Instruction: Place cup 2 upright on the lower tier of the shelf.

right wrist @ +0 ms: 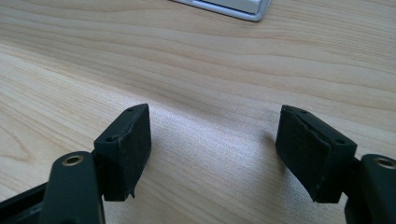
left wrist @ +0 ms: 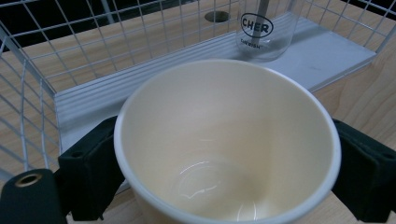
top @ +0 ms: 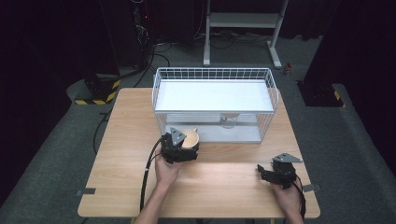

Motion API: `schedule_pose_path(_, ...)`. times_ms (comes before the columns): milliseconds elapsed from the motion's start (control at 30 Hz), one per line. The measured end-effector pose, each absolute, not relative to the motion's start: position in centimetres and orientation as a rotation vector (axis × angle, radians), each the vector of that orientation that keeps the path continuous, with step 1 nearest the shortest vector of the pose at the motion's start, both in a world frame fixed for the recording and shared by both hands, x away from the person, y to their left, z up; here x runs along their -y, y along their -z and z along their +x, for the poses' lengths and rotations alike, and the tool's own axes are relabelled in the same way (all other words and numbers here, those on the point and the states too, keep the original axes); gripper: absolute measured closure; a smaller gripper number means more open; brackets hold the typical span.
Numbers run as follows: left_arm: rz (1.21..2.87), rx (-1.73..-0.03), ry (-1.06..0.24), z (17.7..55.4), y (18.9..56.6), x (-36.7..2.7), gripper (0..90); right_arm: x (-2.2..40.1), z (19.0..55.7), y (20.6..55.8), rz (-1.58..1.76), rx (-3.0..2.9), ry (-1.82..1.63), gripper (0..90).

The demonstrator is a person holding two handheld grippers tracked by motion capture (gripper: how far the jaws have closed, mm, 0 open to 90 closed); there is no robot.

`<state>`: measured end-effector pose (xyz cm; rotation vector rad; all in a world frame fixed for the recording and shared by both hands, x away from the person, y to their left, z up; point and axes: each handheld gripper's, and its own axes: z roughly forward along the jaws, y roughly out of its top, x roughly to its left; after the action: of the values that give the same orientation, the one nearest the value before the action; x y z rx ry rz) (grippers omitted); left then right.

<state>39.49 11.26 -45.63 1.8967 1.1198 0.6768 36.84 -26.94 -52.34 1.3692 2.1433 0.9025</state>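
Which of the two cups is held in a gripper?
The cream mug, clamped by the left gripper; the clear glass stands free inside the wire rack.

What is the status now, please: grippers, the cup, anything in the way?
Left gripper shut on cream cup, at wire rack front. Right gripper open, idle over table. Glass inside rack ahead.

The high view is lit from above: the bench (top: 130, 163) is bright, while the floor and background are left near black. The picture is soft and low in detail. In the left gripper view, glare arcs are seen inside the cream cup (left wrist: 224, 144); its near rim is blurred. In the right gripper view, soft shadows are cast beside the right tool (right wrist: 215, 154); wood grain is rendered sharp.
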Motion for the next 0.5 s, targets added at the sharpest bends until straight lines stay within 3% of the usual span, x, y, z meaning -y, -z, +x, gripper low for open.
schedule_pose_path(500, 1.875, -1.11, -0.713, 41.5, 45.5, -10.4, 10.2, 26.9, 36.8, 52.3, 1.371, -2.143, -0.903, 26.7)
